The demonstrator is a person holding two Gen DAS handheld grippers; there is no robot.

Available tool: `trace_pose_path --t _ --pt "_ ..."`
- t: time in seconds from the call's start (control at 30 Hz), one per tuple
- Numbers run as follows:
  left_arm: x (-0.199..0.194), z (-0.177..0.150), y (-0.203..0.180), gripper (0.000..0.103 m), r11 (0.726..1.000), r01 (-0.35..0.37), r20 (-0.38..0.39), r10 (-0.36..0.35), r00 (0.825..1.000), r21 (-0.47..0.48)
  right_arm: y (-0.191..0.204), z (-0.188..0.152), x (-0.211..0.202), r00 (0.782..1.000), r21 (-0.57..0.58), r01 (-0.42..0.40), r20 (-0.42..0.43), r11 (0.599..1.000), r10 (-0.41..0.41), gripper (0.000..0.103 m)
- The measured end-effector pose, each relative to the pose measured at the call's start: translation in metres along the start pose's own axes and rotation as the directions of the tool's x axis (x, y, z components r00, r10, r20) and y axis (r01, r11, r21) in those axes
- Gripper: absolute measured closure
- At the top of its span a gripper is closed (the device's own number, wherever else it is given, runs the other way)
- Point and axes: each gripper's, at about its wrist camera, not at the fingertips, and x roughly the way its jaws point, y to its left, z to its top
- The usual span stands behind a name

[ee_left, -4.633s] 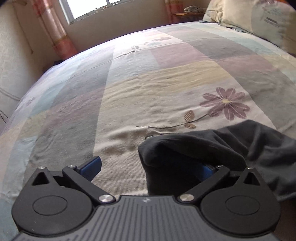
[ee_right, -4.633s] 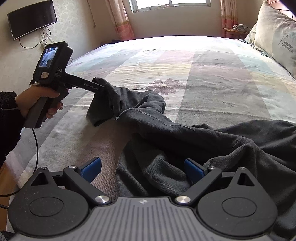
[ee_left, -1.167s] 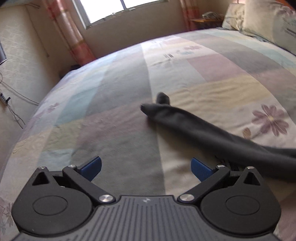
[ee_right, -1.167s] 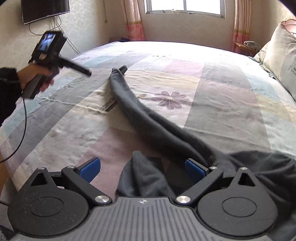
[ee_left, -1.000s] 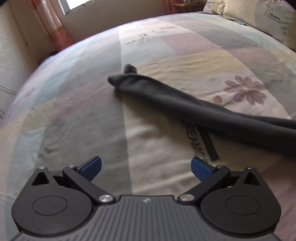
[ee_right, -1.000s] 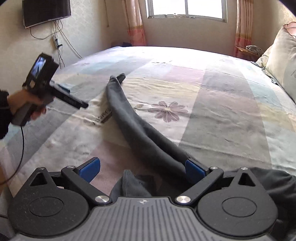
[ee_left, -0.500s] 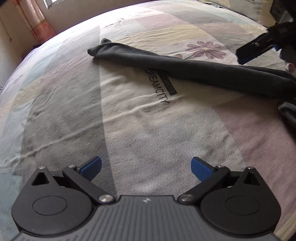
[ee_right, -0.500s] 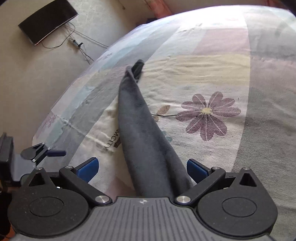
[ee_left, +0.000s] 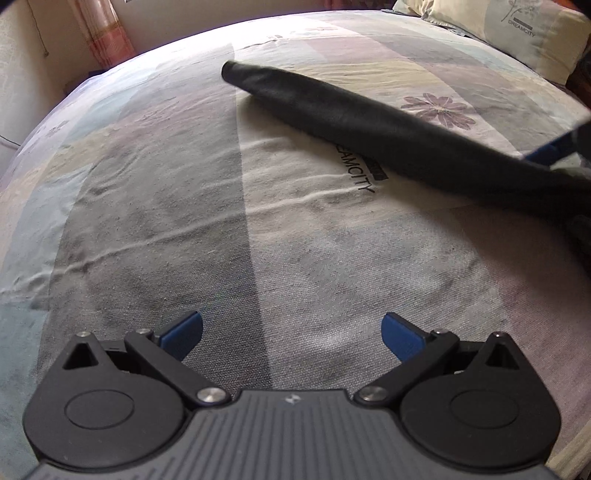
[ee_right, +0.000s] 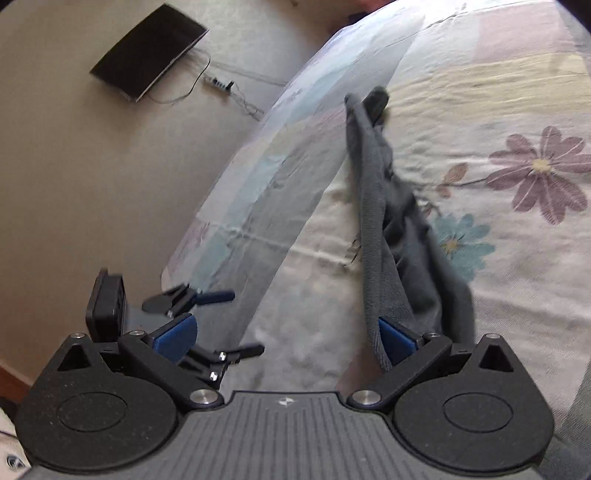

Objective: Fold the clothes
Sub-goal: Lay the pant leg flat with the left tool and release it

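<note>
A dark grey garment [ee_left: 369, 122] lies on the bed with one long sleeve stretched out, its cuff [ee_left: 236, 72] at the far end. My left gripper [ee_left: 291, 332] stands open over bare sheet, well short of the sleeve, with nothing between its fingers. In the right wrist view the sleeve [ee_right: 391, 221] runs away from my right gripper [ee_right: 286, 338], which is open. A fold of the cloth rests against the inner face of its right finger [ee_right: 397, 339]. The left gripper [ee_right: 236, 321] shows open low at the bed's edge. The garment's body is out of view.
The bedsheet [ee_left: 184, 221] is patchwork with flower prints and a printed logo. A pillow [ee_left: 517, 33] lies at the far right. The bed's side edge [ee_right: 236, 192] drops to the floor. A wall television [ee_right: 147, 51] and a power strip [ee_right: 218, 83] sit beyond it.
The left gripper let go of the sleeve, now laid out long, and has drawn back toward the bed's edge. The right gripper has come in low along the sleeve and tilted.
</note>
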Motion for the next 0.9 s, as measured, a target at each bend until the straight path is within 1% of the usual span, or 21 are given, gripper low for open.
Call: trace_pose_path --t 0.1,0.13,0.17,0.23,0.33,0.4,0.47,0.53,0.6,0.63,0.67,0.7,0.73,0.77,0.8,0.83,0.87,0.9 --pt "-0.002 -0.003 0.004 0.001 1.000 0.003 -0.002 -0.003 1.000 -0.020 0.013 -0.024 0.023 0.993 -0.039 0.052 -0.105 0.998 -0.056 0.000" --pt "-0.003 -0.004 0.004 0.001 1.000 0.002 -0.001 -0.002 1.000 -0.023 0.014 -0.032 0.031 0.987 -0.054 0.082 -0.132 0.995 -0.089 0.000" --pt "-0.004 -0.005 0.005 0.001 1.000 0.003 0.001 -0.003 1.000 -0.028 0.016 -0.039 0.035 0.983 -0.076 0.108 -0.137 0.991 -0.118 0.000" --pt "-0.005 -0.007 0.006 0.001 0.999 0.018 0.000 -0.018 1.000 -0.040 0.023 -0.048 0.035 0.981 -0.118 0.140 -0.120 0.983 -0.154 0.000" --pt "-0.003 -0.010 0.008 0.001 0.998 0.025 -0.005 -0.026 1.000 -0.052 0.026 -0.042 0.027 0.983 -0.088 0.154 -0.091 0.984 -0.162 0.000" --pt "-0.002 -0.011 0.008 0.001 0.998 0.032 -0.006 -0.032 0.999 -0.057 0.029 -0.037 0.016 0.986 -0.068 0.150 -0.059 0.986 -0.154 0.000" --pt "-0.003 -0.008 0.006 0.001 0.997 0.043 0.002 -0.043 0.999 -0.057 0.033 -0.034 0.004 0.987 -0.062 0.161 -0.020 0.985 -0.162 0.000" --pt "-0.004 -0.002 0.003 0.001 0.997 0.055 0.015 -0.054 0.998 -0.052 0.039 -0.034 -0.012 0.982 -0.063 0.190 0.029 0.980 -0.189 0.000" --pt "-0.004 0.012 -0.001 0.001 0.998 0.057 0.033 -0.055 0.998 -0.038 0.045 -0.039 -0.029 0.966 -0.071 0.250 0.081 0.966 -0.244 0.000" --pt "-0.003 0.019 -0.004 0.001 0.998 0.055 0.041 -0.054 0.998 -0.032 0.049 -0.043 -0.036 0.951 -0.079 0.299 0.110 0.951 -0.290 0.000" --pt "-0.001 0.030 -0.008 0.001 0.998 0.051 0.047 -0.050 0.998 -0.022 0.054 -0.047 -0.043 0.928 -0.092 0.360 0.139 0.928 -0.346 0.000" --pt "0.001 0.040 -0.012 0.001 0.999 0.047 0.054 -0.046 0.997 -0.012 0.060 -0.051 -0.050 0.896 -0.110 0.432 0.168 0.895 -0.412 0.000" --pt "0.004 0.052 -0.017 0.001 0.999 0.034 0.060 -0.034 0.998 0.002 0.065 -0.056 -0.056 0.855 -0.126 0.507 0.196 0.853 -0.480 0.000" --pt "0.010 0.066 -0.022 0.001 1.000 0.018 0.061 -0.018 0.998 0.014 0.070 -0.061 -0.060 0.809 -0.143 0.579 0.221 0.803 -0.544 0.000" --pt "0.015 0.079 -0.027 0.001 1.000 0.001 0.063 -0.003 0.998 0.026 0.075 -0.065 -0.063 0.762 -0.160 0.642 0.246 0.750 -0.599 0.000" --pt "0.025 0.096 -0.033 0.001 0.999 -0.011 0.058 0.009 0.998 0.036 0.080 -0.070 -0.066 0.721 -0.172 0.688 0.268 0.705 -0.639 0.000" --pt "0.034 0.112 -0.040 0.001 0.999 -0.024 0.053 0.021 0.998 0.046 0.084 -0.074 -0.069 0.690 -0.179 0.720 0.285 0.670 -0.665 0.000" --pt "0.047 0.130 -0.044 0.001 0.998 -0.038 0.039 0.036 0.999 0.048 0.087 -0.078 -0.072 0.668 -0.182 0.741 0.301 0.647 -0.680 0.000"
